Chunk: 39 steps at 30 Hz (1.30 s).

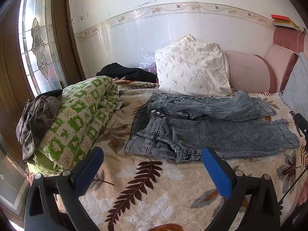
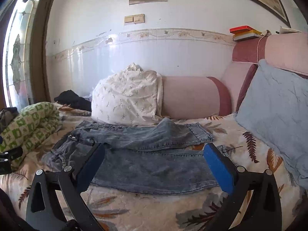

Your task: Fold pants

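Observation:
Grey-blue jeans (image 1: 211, 127) lie spread on the leaf-patterned bed cover (image 1: 154, 188), waist to the left, both legs reaching right, the far leg rumpled. In the right wrist view the jeans (image 2: 154, 161) lie just ahead, the near leg across the middle. My left gripper (image 1: 152, 154) is open and empty, hovering just short of the waistband's near edge. My right gripper (image 2: 154, 150) is open and empty above the near leg. The left gripper's edge shows at the far left of the right wrist view (image 2: 7, 159).
A rolled green-and-white quilt (image 1: 80, 121) with a dark garment (image 1: 38, 119) on it lies left. A white pillow (image 1: 192, 69) and pink bolster (image 1: 248, 71) stand behind the jeans. A blue pillow (image 2: 275, 119) leans at the right. Black clothing (image 1: 127, 73) lies by the wall.

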Each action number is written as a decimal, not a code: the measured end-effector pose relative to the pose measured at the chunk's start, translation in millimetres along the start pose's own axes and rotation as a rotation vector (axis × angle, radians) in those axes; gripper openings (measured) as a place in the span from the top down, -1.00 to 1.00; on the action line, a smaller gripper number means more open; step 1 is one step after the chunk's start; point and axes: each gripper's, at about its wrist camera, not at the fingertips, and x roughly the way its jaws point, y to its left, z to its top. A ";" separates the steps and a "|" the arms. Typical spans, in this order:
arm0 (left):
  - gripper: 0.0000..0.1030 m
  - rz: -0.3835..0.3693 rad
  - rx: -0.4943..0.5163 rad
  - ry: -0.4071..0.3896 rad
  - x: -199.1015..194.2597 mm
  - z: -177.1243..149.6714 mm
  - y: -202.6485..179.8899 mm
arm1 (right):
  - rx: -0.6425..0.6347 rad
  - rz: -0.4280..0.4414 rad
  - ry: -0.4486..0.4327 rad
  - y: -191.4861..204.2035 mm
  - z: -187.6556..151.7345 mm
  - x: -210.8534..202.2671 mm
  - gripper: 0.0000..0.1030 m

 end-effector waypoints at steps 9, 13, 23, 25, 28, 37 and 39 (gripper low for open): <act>-1.00 -0.001 0.002 0.018 5.5 -5.3 -0.5 | -0.008 -0.002 0.011 0.3 -0.2 1.1 -1.00; -1.00 0.000 -0.001 0.027 8.6 -7.3 0.6 | -0.015 -0.007 0.021 1.2 -0.6 3.5 -1.00; -1.00 0.002 -0.007 0.037 12.8 -10.7 3.0 | -0.031 -0.008 0.034 5.7 -2.5 6.1 -1.00; -1.00 0.003 -0.007 0.040 14.2 -12.1 2.9 | -0.035 -0.009 0.037 6.7 -3.2 6.3 -1.00; -1.00 0.005 -0.005 0.047 16.1 -13.5 2.7 | -0.043 -0.009 0.040 6.8 -3.6 7.0 -1.00; -1.00 0.002 -0.007 0.056 18.5 -13.8 2.7 | -0.060 -0.008 0.044 11.1 -5.6 7.4 -1.00; -1.00 0.003 -0.007 0.055 18.5 -13.8 2.6 | -0.063 -0.008 0.044 12.0 -5.8 7.7 -1.00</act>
